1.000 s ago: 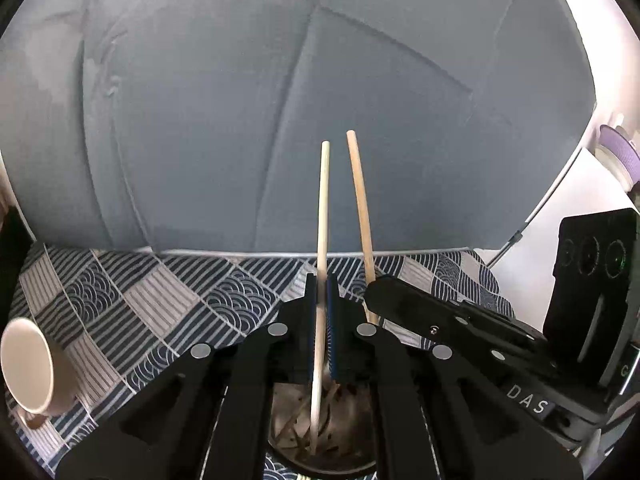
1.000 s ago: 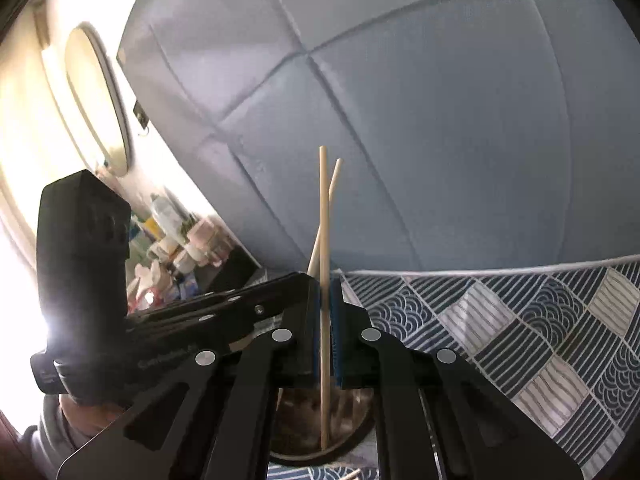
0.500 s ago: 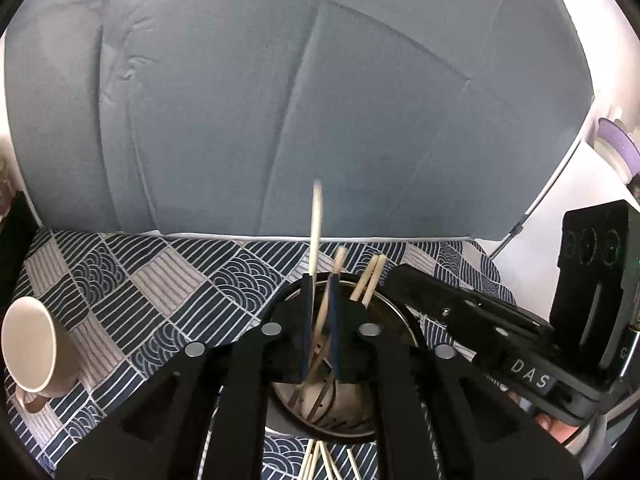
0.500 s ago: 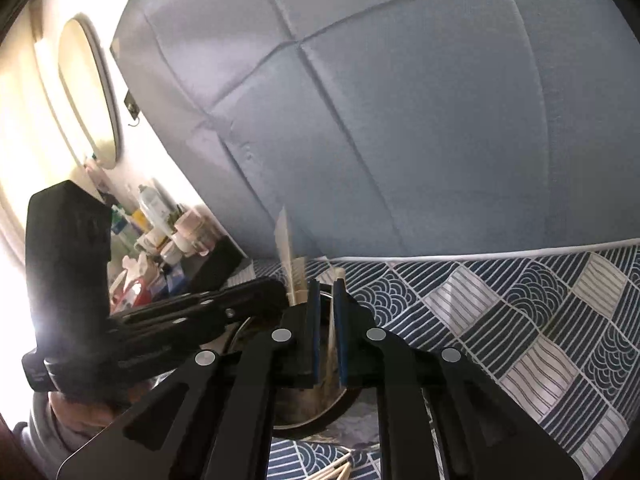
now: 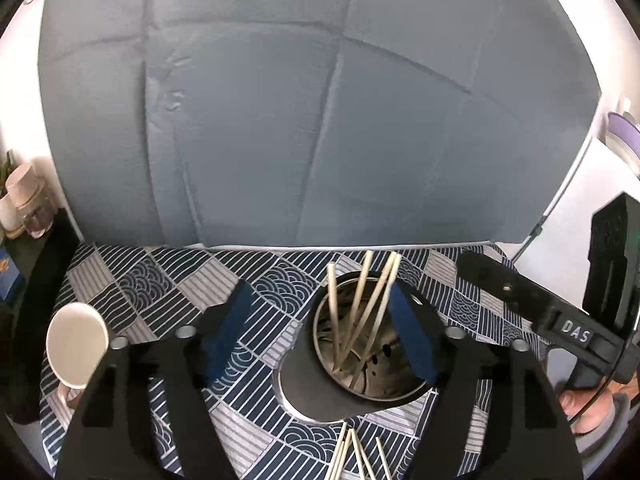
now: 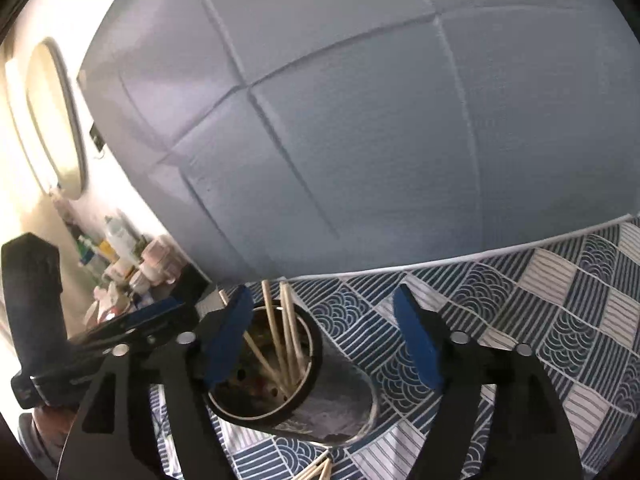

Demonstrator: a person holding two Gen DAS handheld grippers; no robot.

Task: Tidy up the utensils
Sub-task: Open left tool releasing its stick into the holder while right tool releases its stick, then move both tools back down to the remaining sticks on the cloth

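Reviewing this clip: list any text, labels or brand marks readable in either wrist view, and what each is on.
"DAS" in white letters on the black body of the right hand-held gripper, seen in the left wrist view.
Faint lettering on the body of the left hand-held gripper, seen in the right wrist view: too blurred to read.
Labels on the bottles on the shelf: too small to read.

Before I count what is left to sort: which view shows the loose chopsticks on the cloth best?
The left wrist view: several loose chopsticks lie fanned on the patterned cloth just in front of the metal holder. The right wrist view catches only a few tips at its bottom edge, too cropped to count.
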